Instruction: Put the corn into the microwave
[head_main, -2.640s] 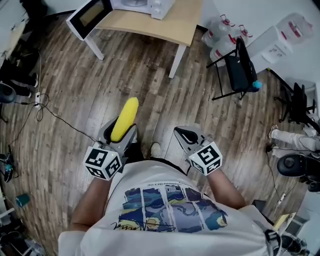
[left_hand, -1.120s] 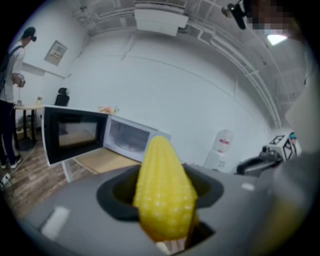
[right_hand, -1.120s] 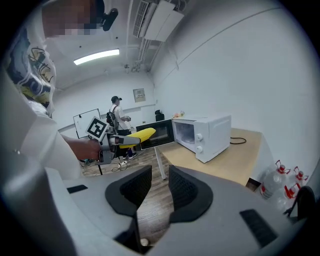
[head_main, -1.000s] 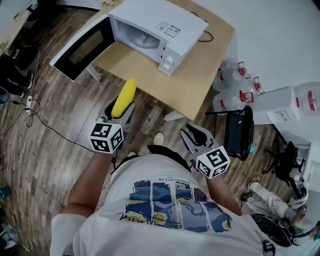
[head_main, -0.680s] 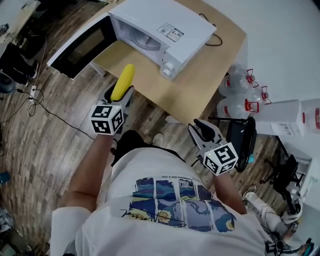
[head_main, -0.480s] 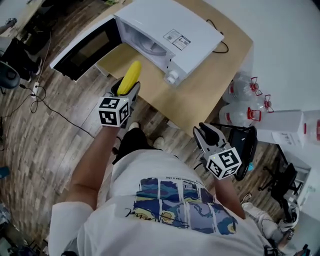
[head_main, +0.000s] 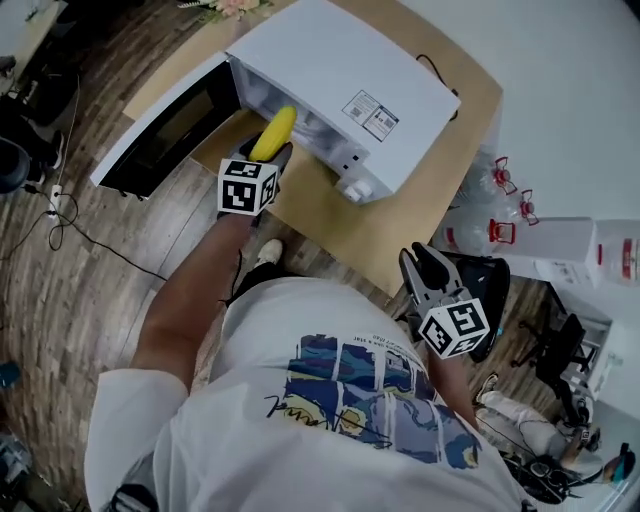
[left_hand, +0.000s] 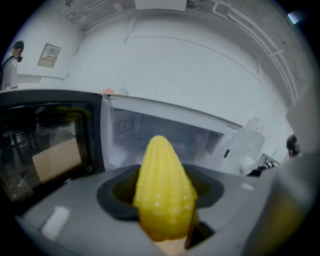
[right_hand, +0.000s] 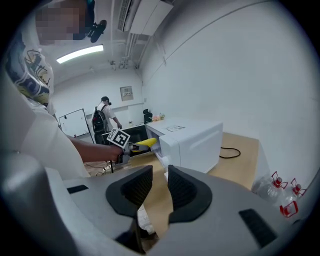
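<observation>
A yellow corn cob (head_main: 274, 132) sticks out of my left gripper (head_main: 268, 150), which is shut on its lower end. The cob's tip is at the mouth of the white microwave (head_main: 340, 80), whose dark door (head_main: 165, 130) hangs open to the left. In the left gripper view the corn (left_hand: 165, 190) fills the middle between the jaws, with the open cavity (left_hand: 165, 135) right behind it. My right gripper (head_main: 425, 265) hangs lower right, beside the table (head_main: 400, 220). Its jaws stand a little apart with nothing between them (right_hand: 156, 187). The right gripper view also shows the microwave (right_hand: 192, 142).
Water jugs (head_main: 490, 205) and a black chair (head_main: 490, 285) stand right of the table. Cables (head_main: 60, 215) trail over the wooden floor at left. A person (right_hand: 105, 120) stands far back in the room.
My left gripper has carried the corn up to the microwave's opening. My right gripper has drifted along at the lower right. The microwave and table have come closer in view.
</observation>
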